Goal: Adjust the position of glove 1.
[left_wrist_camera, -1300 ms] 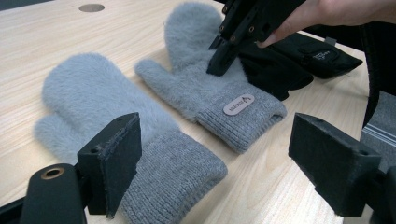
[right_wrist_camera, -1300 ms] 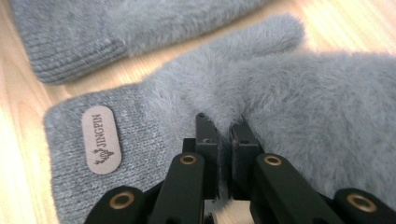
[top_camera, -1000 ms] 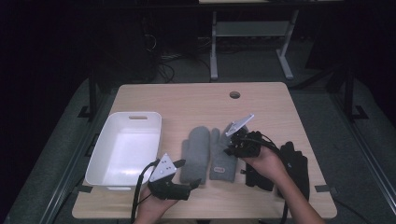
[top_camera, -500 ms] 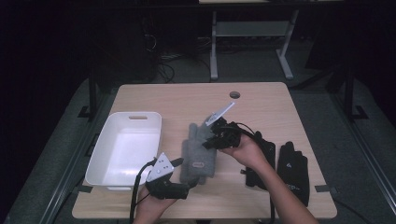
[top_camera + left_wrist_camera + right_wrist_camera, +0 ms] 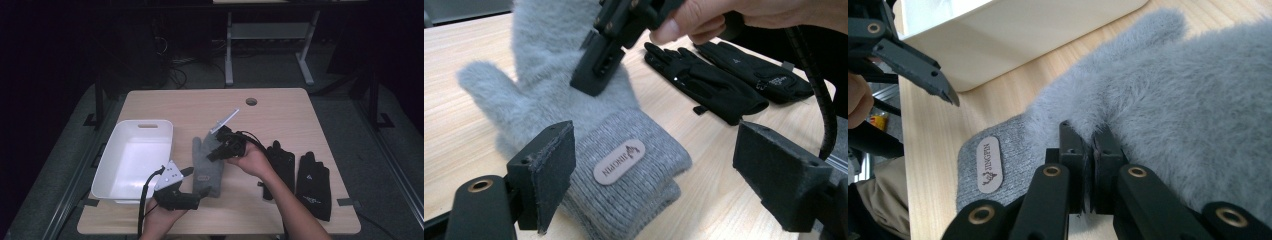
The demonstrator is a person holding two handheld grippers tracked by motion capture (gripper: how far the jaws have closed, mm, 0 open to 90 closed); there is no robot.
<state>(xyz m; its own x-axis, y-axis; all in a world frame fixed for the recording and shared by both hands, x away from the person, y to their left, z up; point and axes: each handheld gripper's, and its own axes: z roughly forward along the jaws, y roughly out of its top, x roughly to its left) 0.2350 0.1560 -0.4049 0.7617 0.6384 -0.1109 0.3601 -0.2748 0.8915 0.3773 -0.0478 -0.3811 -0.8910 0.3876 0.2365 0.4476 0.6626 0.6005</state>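
The room behind is dark, with the legs of another desk and loose cables past the far edge of the light wooden table (image 5: 280, 107). On it, your right gripper (image 5: 214, 154) sits over the grey fuzzy gloves (image 5: 209, 162), which lie stacked near the middle of the table, cuffs toward the near edge. In the right gripper view your jaws are clenched together, and a pinch of the grey fleece (image 5: 1168, 95) is caught at their tips; the pads press into the pile of the upper glove just above its knitted cuff (image 5: 1013, 165) with the pale label (image 5: 989, 165).

Your left gripper (image 5: 186, 172) rests close to the near edge, just beside the gloves' cuff end. In the left gripper view its jaws stand wide apart, released, one pad (image 5: 549, 172) just off the cuff's side and the other (image 5: 781, 175) over bare table; nothing is gripped between them.

The white bin (image 5: 112, 172) stands by the left edge. Two black gloves (image 5: 300, 172) lie flat toward the right edge, apart from both grippers.
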